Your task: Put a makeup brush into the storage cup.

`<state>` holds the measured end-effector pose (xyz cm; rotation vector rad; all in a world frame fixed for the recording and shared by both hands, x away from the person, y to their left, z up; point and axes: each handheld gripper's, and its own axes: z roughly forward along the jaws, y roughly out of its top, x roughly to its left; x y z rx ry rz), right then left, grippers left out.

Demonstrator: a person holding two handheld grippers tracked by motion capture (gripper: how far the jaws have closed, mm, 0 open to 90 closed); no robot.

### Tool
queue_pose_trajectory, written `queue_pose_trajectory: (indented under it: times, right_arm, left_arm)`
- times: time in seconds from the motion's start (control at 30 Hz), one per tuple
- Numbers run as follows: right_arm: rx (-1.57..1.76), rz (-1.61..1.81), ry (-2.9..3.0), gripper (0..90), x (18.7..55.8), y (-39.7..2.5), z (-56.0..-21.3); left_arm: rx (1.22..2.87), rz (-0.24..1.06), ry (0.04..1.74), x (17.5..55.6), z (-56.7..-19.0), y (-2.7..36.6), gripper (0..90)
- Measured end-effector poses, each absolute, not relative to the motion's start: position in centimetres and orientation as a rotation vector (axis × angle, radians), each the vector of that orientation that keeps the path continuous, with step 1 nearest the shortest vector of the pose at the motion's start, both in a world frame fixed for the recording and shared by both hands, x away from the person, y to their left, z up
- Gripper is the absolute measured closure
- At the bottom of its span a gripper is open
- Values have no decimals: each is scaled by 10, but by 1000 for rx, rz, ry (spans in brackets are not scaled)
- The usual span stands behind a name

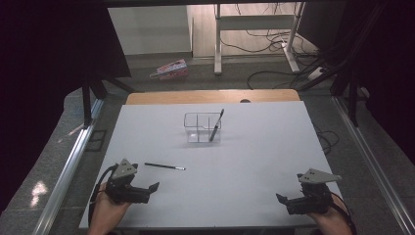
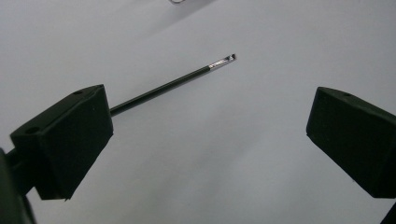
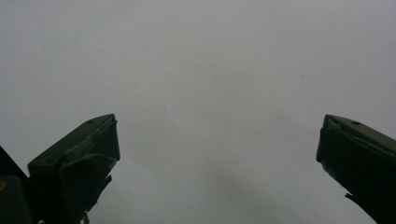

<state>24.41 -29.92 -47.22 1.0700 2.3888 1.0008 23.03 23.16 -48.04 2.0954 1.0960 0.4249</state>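
I am holding my left gripper [image 1: 151,188] wide open and empty near the thin black pen [image 1: 164,166]; my right gripper [image 1: 281,199] is gaping empty too.

High view dim, corners black; desk [image 1: 254,161] evenly lit from above, soft shadows, glare patch on the floor [image 1: 38,190] at left. Both gripper views grey and low-contrast; near jaws slightly soft, the right one grainy.

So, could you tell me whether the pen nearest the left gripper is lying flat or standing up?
Lying flat. The pen rests full-length on the white table, just ahead of the open left gripper, untouched.
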Motion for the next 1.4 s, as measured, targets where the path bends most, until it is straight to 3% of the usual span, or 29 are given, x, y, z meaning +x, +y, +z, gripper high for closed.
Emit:
queue_pose_trajectory:
  times: [1.4]
  right_arm:
    - [1076,1016,2394,0,245,-300,-473]
  left_arm:
    - [2419,380,931,306,-461,213,10]
